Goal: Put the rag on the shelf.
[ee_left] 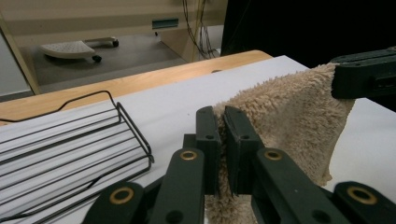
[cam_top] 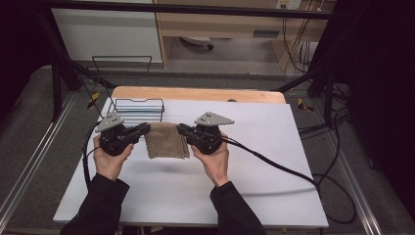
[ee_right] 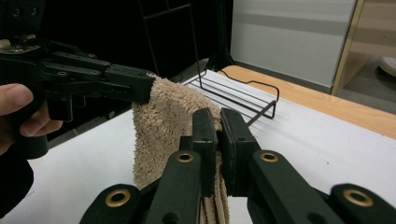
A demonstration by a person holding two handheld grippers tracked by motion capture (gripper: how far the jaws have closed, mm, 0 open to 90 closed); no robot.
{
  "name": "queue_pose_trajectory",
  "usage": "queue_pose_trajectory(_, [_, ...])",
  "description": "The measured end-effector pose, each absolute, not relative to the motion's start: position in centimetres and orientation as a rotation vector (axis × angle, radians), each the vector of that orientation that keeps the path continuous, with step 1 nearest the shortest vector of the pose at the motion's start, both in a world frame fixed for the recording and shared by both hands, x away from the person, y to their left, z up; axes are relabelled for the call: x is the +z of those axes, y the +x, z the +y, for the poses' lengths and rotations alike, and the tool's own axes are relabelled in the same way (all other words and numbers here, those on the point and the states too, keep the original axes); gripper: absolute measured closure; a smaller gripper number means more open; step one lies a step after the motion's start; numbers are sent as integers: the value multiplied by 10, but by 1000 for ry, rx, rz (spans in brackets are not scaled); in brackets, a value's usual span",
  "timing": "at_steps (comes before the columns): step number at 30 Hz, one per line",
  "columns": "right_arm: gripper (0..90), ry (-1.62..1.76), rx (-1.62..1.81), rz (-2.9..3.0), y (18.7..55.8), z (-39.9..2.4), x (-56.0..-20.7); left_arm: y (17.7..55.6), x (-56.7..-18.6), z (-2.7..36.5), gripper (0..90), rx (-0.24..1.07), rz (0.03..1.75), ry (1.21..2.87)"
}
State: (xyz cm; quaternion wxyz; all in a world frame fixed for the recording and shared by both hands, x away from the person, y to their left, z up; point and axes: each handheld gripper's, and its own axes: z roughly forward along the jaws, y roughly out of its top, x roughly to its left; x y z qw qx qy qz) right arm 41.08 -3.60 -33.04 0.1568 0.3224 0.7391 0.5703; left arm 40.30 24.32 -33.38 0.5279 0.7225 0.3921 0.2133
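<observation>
A beige fluffy towel (cam_top: 166,142) hangs folded between my two grippers, a little above the white table (cam_top: 264,147). My left gripper (cam_top: 146,129) is shut on the towel's upper left corner, and my right gripper (cam_top: 180,129) is shut on its upper right corner. In the left gripper view my jaws (ee_left: 222,128) pinch the towel (ee_left: 285,121), and the right gripper (ee_left: 364,74) holds its far corner. In the right gripper view my jaws (ee_right: 218,128) clamp the towel (ee_right: 161,121), and the left gripper (ee_right: 135,86) grips the other corner, held by a hand (ee_right: 18,112).
A black wire rack (cam_top: 139,108) stands on the table just behind the towel, towards the back left. A wooden strip (cam_top: 195,93) runs along the table's far edge. Cables (cam_top: 274,164) trail from the right gripper across the table's right side.
</observation>
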Motion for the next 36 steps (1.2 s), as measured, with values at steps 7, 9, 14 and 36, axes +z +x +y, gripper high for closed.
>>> queue_pose_trajectory(7, [854, 903, 1653, 2090, 414, -28, -321, 404, -325, 252, 843, 530, 935, 1690])
queue_pose_trajectory(9, [854, 895, 1657, 2082, 414, -26, -319, 405, -322, 254, 843, 537, 933, 1678])
queue_pose_trajectory(14, [854, 885, 1675, 2053, 417, -22, -313, 405, -313, 258, 844, 560, 919, 1651])
queue_pose_trajectory(36, [854, 814, 1713, 1979, 428, 0, -282, 409, -287, 278, 845, 636, 903, 1551])
